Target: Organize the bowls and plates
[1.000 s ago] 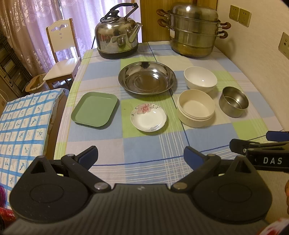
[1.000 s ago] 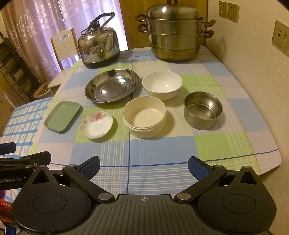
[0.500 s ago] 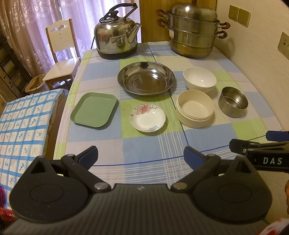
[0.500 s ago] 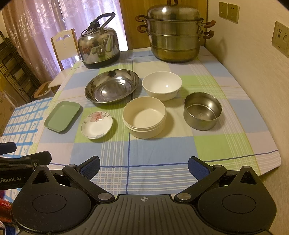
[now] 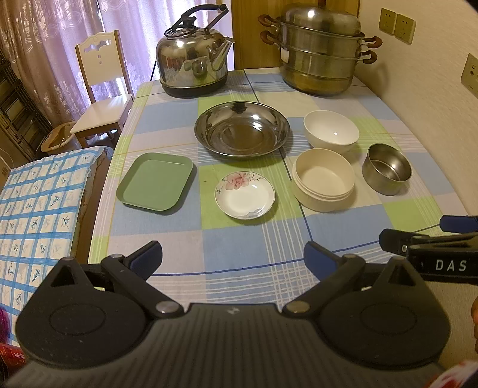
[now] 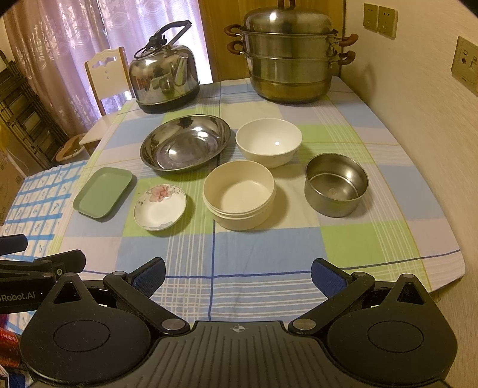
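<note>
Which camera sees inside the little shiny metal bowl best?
The right wrist view: the small steel bowl sits nearer the middle, its bottom showing. In the left wrist view it sits toward the right edge, smaller.

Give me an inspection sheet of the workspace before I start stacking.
Surface: table under a checked cloth, near strip bare.
Job's things: green tray, floral saucer, steel basin, white bowl, cream bowl, steel cup; all upright, empty, unstacked.
Clutter: kettle and steamer pot at the far edge.
Grippers: left gripper and right gripper open, holding nothing.
Cables: a dark cord beside the kettle.
Surroundings: chair, curtains, wall sockets.
</note>
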The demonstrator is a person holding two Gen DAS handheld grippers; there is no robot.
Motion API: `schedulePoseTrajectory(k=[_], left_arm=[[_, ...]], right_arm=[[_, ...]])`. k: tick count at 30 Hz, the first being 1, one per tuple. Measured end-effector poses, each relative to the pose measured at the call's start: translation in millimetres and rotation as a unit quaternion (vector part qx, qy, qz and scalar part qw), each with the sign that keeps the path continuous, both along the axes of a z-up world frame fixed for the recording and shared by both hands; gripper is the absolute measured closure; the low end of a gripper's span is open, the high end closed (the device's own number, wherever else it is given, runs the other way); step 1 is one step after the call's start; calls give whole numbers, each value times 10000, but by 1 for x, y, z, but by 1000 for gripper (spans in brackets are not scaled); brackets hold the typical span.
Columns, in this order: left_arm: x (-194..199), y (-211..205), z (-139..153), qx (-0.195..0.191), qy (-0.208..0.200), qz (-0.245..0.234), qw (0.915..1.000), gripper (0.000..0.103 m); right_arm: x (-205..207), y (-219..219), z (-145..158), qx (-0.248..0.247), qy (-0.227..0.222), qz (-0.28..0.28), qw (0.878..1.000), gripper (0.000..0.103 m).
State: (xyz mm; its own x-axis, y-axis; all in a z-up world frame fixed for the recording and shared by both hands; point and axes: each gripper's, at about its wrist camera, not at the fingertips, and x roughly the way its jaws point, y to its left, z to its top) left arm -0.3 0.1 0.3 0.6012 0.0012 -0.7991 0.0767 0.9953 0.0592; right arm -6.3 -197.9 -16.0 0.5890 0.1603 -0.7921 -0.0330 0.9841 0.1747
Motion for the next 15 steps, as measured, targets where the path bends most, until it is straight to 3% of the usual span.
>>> schedulePoseTrajectory(k=[15], left_arm=[[0,0,0,-1,4,2,10000,2]], right_arm=[[3,1,0,-3,-6,5,10000,0]])
